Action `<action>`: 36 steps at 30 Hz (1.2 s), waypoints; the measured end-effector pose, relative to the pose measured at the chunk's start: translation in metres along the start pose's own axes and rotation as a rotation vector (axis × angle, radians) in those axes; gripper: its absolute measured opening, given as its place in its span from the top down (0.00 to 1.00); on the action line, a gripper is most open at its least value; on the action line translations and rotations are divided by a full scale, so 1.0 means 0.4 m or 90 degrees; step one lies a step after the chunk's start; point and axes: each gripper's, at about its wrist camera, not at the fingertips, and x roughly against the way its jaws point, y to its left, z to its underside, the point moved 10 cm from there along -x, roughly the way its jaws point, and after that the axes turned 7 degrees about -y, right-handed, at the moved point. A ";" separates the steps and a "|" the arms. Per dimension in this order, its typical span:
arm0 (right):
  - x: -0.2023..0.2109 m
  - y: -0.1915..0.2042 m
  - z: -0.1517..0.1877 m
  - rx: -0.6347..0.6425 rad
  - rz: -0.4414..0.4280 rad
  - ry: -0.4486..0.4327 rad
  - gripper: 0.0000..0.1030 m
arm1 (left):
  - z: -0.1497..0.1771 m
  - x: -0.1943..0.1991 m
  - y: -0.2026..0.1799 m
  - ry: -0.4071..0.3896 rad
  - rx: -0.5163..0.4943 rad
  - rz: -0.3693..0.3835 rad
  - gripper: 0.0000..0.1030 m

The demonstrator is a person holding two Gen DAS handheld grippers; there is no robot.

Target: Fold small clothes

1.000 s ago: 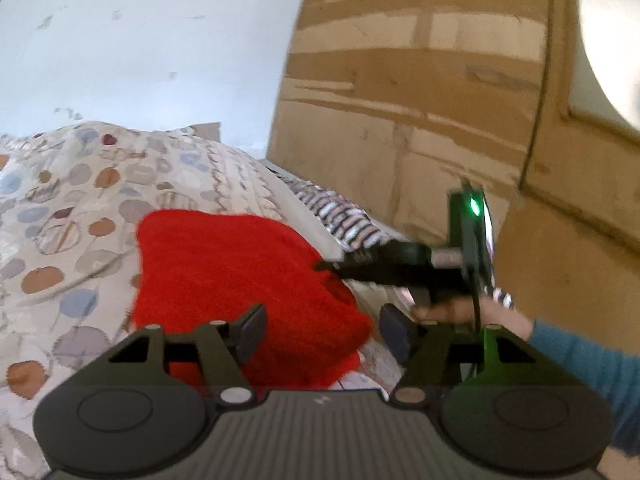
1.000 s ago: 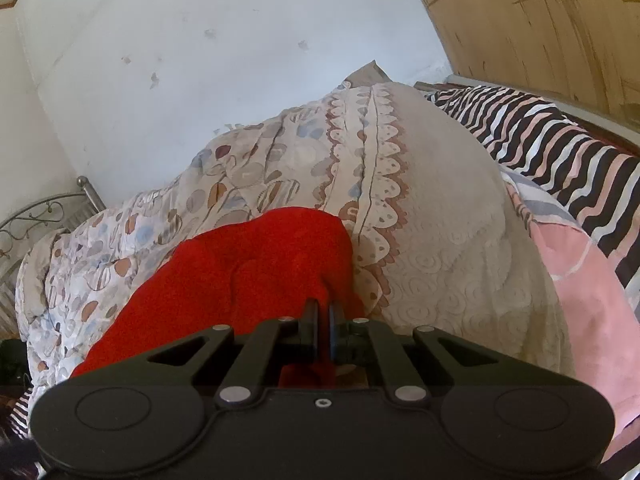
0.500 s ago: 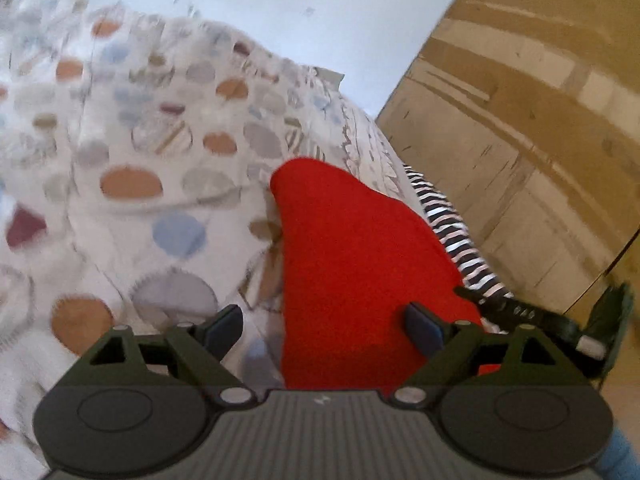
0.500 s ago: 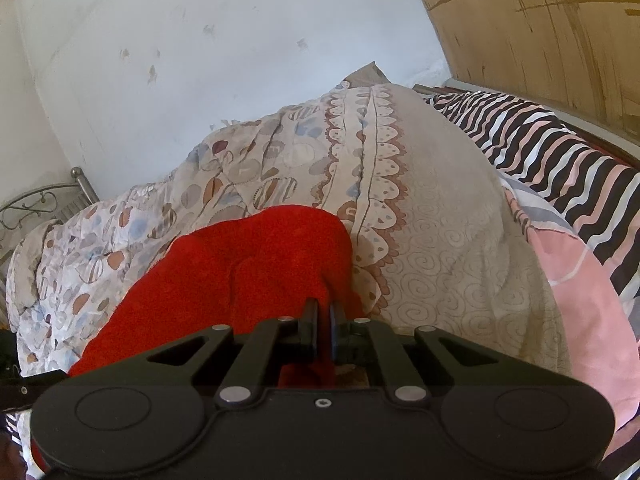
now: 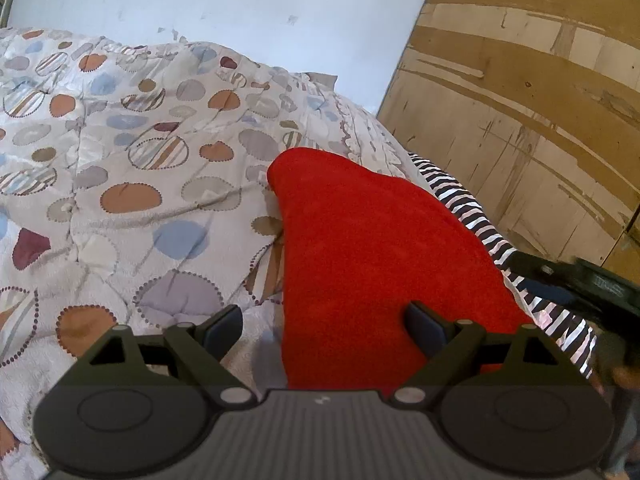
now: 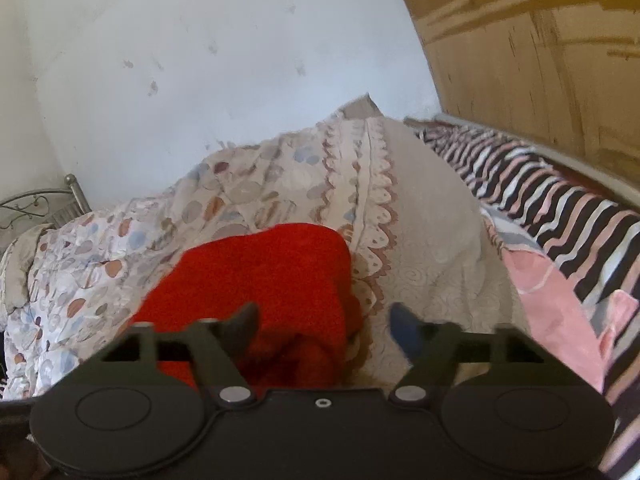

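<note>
Releasing red cloth (image 6: 256, 276) on bed quilt (image 5: 120, 200): right gripper (image 6: 324, 324) fingers just sprung apart, left gripper (image 5: 324, 326) fingers spread, unclenched; next, regrasp near cloth's edge.

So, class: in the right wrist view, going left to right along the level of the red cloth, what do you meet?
Metal bed frame → spotted quilt → red cloth → beige quilt side → pink fabric → striped fabric.
</note>
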 end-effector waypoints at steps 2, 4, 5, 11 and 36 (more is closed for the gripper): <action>0.036 0.020 0.009 0.011 -0.004 -0.006 0.11 | 0.000 0.001 0.000 0.000 -0.002 0.000 0.11; 0.065 0.041 0.023 0.024 -0.010 -0.005 0.10 | -0.001 -0.001 0.001 -0.002 -0.005 -0.001 0.11; 0.077 0.052 0.033 0.034 -0.009 -0.003 0.09 | -0.001 -0.001 0.000 -0.003 -0.006 -0.003 0.11; 0.138 0.112 0.076 0.120 0.020 -0.016 0.09 | 0.012 -0.007 0.001 -0.010 0.009 -0.003 0.11; 0.095 0.096 0.196 0.188 0.101 -0.049 0.01 | 0.053 -0.036 0.001 -0.042 0.039 0.009 0.07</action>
